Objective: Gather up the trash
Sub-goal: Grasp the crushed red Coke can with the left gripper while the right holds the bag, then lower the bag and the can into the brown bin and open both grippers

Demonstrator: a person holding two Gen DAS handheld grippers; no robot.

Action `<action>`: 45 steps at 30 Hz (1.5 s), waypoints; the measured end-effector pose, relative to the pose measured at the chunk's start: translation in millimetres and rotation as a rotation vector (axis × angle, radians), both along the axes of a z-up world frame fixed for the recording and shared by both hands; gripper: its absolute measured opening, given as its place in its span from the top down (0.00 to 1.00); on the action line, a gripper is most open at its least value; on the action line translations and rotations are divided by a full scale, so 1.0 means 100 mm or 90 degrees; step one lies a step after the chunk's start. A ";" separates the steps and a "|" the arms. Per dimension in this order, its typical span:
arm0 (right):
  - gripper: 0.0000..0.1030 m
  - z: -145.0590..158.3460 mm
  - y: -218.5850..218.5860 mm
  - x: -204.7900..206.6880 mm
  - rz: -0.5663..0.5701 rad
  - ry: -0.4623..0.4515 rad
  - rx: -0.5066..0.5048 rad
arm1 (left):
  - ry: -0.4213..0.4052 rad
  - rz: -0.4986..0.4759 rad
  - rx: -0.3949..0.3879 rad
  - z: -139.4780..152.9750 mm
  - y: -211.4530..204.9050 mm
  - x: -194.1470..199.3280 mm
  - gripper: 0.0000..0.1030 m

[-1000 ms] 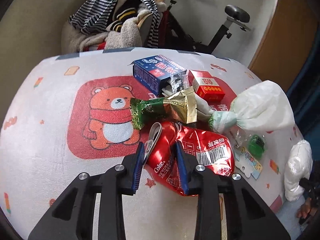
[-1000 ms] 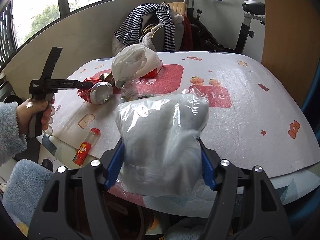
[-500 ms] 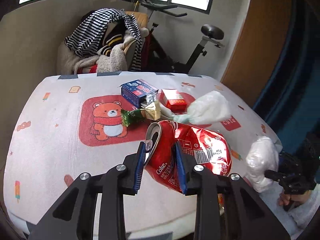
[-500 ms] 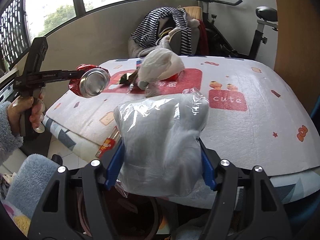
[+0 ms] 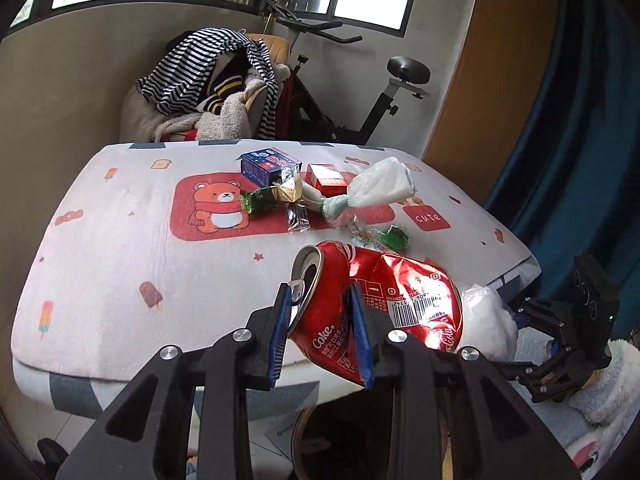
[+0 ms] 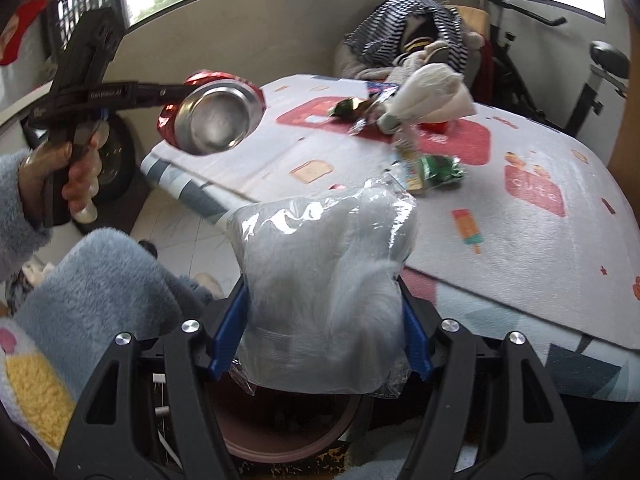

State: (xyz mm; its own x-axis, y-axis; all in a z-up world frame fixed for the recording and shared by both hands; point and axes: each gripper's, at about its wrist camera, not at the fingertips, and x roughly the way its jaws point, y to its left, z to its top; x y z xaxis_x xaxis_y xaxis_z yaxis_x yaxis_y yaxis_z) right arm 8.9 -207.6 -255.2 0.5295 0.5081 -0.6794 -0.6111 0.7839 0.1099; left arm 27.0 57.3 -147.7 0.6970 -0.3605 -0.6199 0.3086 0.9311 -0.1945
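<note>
A crushed red cola can point(image 5: 376, 312) is pinched near its open top, held in the air off the desk edge. A clear plastic bag point(image 6: 324, 300) of white fluff is squeezed above a round brown bin point(image 6: 288, 428). A twisted white bag point(image 5: 376, 190), green wrapper point(image 5: 266, 198), blue box point(image 5: 268, 164) and red box point(image 5: 328, 176) lie clustered on the desk point(image 5: 120, 248).

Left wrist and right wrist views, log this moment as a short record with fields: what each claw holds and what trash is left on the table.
left claw: shut on crushed red Coke can, lifted off the table
right claw: shut on clear plastic bag, above brown bin
left on table: blue box, red box, white tied bag, green-gold wrapper, small green wrapper
</note>
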 end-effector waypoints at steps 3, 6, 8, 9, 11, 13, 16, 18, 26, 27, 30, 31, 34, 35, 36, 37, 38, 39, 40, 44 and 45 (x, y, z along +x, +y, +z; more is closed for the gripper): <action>0.34 -0.08 0.11 -0.09 0.042 0.014 -0.023 | 0.000 0.006 -0.002 0.00 0.05 -0.08 0.72; 0.34 -0.13 0.18 -0.12 0.065 0.025 -0.042 | 0.002 0.014 -0.006 -0.02 0.10 -0.14 0.72; 0.33 -0.15 0.21 -0.13 0.073 0.031 -0.047 | 0.004 0.017 -0.007 -0.03 0.11 -0.18 0.72; 0.33 -0.16 0.23 -0.13 0.077 0.034 -0.048 | 0.005 0.018 -0.007 -0.03 0.12 -0.19 0.72; 0.29 -0.19 0.28 -0.15 0.081 0.036 -0.054 | 0.007 0.018 -0.009 -0.04 0.12 -0.23 0.72; 0.25 -0.21 0.31 -0.14 0.080 0.036 -0.063 | 0.008 0.018 -0.010 -0.05 0.12 -0.26 0.72; 0.22 -0.25 0.36 -0.14 0.083 0.039 -0.078 | 0.007 0.016 -0.012 -0.05 0.11 -0.31 0.72; 0.18 -0.26 0.38 -0.14 0.080 0.036 -0.087 | 0.009 0.013 -0.018 -0.05 0.11 -0.33 0.72; 0.08 -0.18 0.26 -0.10 0.039 0.014 -0.049 | 0.004 0.000 -0.024 -0.03 0.08 -0.45 0.72; 0.07 -0.16 0.23 -0.09 0.024 0.007 -0.045 | 0.001 -0.001 -0.024 -0.03 0.07 -0.47 0.72; 0.06 -0.09 0.15 -0.07 -0.006 -0.008 -0.031 | -0.009 -0.005 -0.011 -0.02 0.03 -0.51 0.72; 0.06 -0.07 0.12 -0.06 -0.013 -0.013 -0.026 | -0.012 -0.006 -0.009 -0.03 0.02 -0.53 0.72; 0.06 0.04 0.03 -0.02 -0.036 -0.044 -0.014 | -0.018 -0.006 -0.005 -0.06 -0.02 -0.58 0.72; 0.06 0.07 -0.01 -0.01 -0.044 -0.059 -0.012 | -0.021 -0.007 -0.002 -0.06 -0.04 -0.60 0.72; 0.06 0.11 -0.05 0.01 -0.053 -0.071 -0.012 | -0.023 -0.009 0.001 -0.09 -0.05 -0.62 0.72; 0.06 0.13 -0.09 0.03 -0.065 -0.084 -0.015 | -0.024 -0.012 0.004 -0.11 -0.08 -0.64 0.72; 0.06 0.14 -0.10 0.04 -0.071 -0.089 -0.016 | -0.024 -0.015 0.006 -0.14 -0.09 -0.65 0.72; 0.06 0.14 -0.14 0.06 -0.083 -0.097 -0.018 | -0.025 -0.018 0.009 -0.17 -0.11 -0.67 0.72; 0.06 0.14 -0.16 0.07 -0.091 -0.099 -0.019 | -0.024 -0.020 0.010 -0.20 -0.12 -0.68 0.72; 0.06 0.08 -0.27 0.16 -0.125 -0.074 -0.009 | 0.009 -0.020 -0.016 -0.41 -0.12 -0.66 0.72; 0.06 0.07 -0.28 0.17 -0.132 -0.070 -0.010 | 0.014 -0.019 -0.020 -0.47 -0.12 -0.66 0.72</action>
